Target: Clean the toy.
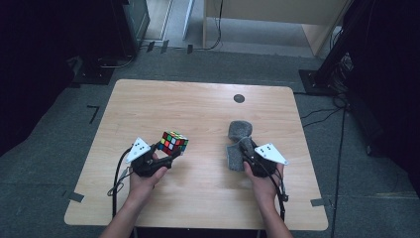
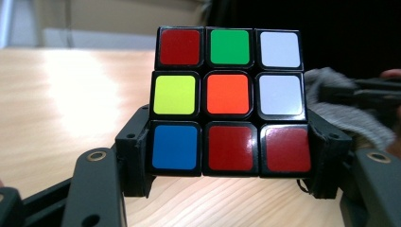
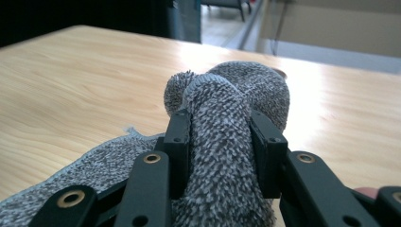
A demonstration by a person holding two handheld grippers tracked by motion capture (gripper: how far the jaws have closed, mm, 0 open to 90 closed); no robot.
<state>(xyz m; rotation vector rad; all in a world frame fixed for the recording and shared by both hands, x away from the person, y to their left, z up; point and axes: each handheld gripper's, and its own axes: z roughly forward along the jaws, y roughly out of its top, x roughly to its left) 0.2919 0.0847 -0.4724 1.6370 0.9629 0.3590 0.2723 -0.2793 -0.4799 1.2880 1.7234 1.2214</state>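
On the left of the wooden surface (image 1: 198, 109), the left gripper (image 1: 166, 151) held a scrambled puzzle cube (image 1: 174, 143) clamped by its bottom layer between the jaws, the face toward its camera showing red, green, white, yellow, orange and blue stickers. To the right, the right gripper (image 1: 246, 148) had its jaws pinched on a fold of a speckled grey cloth (image 1: 238, 144), part bunched up, part flat on the surface. The cube's underside was hidden, and the cloth's near end ran out of the right gripper view.

High view looks down on the table (image 1: 198, 188); both claw-mounted views skim it close, facing forward.
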